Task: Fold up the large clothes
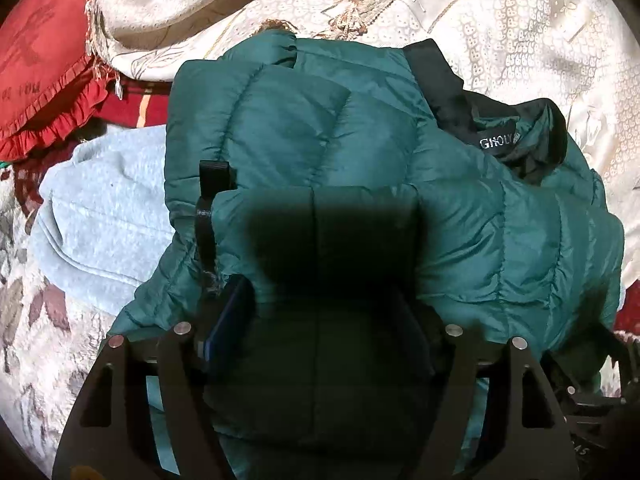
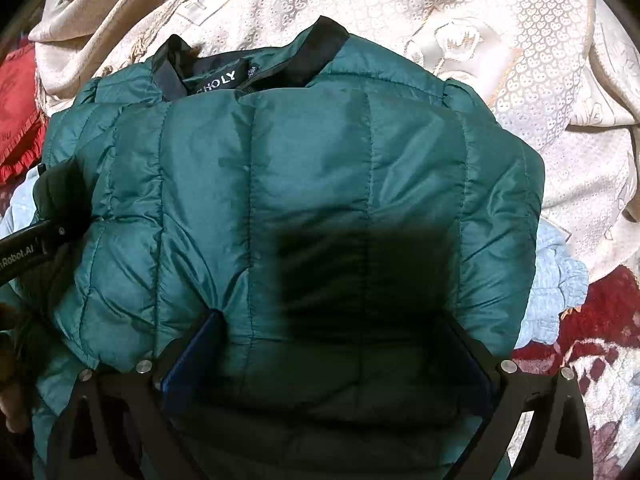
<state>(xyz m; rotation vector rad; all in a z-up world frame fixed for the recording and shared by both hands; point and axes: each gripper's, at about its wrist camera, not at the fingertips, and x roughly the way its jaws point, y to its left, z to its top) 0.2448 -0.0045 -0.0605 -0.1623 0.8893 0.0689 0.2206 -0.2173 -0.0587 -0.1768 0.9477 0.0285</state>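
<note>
Currently both sets of jaws stand released. My left gripper point(image 1: 316, 344) has its blue pads spread either side of a fold of the green puffer jacket point(image 1: 360, 152), and I see no pad pressing in; my right gripper point(image 2: 326, 356) is splayed as wide as it goes over the same garment, with the fabric bulging up between the fingers but not pinched.

I judge the step in hand to be a release after a fold — the jacket lies bundled on the cream bedspread point(image 1: 500, 20), collar point(image 2: 256, 64) up, with a panel doubled across the body. The next move calls for a fresh grasp on the lower hem or a loose side, taken deep enough to catch the padded layers, then a carry toward the collar.

Material notes: the shell is slick, quilted nylon in vertical channels — springy, and likely to puff open again. The collar is black ribbed knit with a woven label. A pale blue fleece garment point(image 1: 100, 208) lies under the jacket; a red ruffled cushion point(image 1: 44, 80) sits beyond.
</note>
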